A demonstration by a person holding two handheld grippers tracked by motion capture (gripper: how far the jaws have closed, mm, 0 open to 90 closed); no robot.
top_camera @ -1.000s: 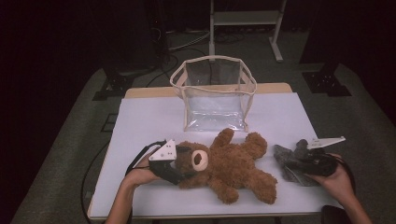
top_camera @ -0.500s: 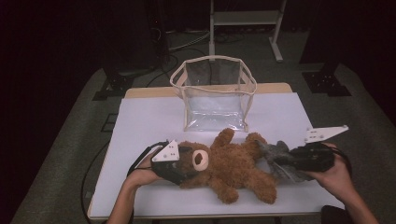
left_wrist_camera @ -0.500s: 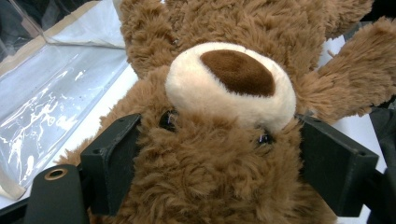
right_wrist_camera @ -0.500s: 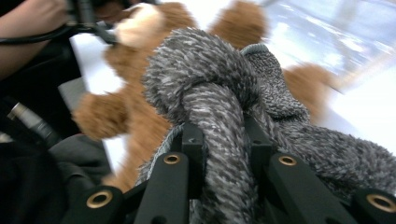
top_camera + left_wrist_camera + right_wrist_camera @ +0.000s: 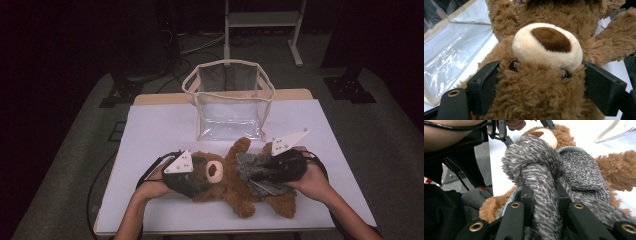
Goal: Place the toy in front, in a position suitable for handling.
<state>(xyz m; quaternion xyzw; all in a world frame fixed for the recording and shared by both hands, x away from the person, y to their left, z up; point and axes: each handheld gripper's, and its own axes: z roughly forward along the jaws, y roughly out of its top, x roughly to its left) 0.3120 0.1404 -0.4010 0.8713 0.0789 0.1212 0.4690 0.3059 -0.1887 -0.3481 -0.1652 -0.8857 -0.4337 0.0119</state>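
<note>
Since a second ago the right gripper [image 5: 257, 175] has carried the grey knitted garment [image 5: 564, 170] in from the table's right edge and now holds it over the teddy bear [image 5: 235, 182], above the belly, while the left gripper [image 5: 192, 179] has not shifted from the bear's head. In the right gripper view the jaws are pinched tight on a rolled fold of the grey knit, with the rest of the cloth spreading ahead of them across the brown fur. In the left gripper view the two black jaws stand either side of the bear's head [image 5: 541, 82], pressing into the plush just behind the cream muzzle [image 5: 547, 46], so that tool is clamped on the head and pins the toy on its back on the white table [image 5: 160, 130]. Beyond both tools, farther from the person, stands the clear bag [image 5: 229, 102] with its mouth open. I judge both things light and very soft: the fur gives under the pads and will not slip, but the limbs flop, so the head is the firm place to hold. The knit is limp and stretchy and will sag wherever it is not held, so an edge or opening looks a better grip than a bunched middle.
</note>
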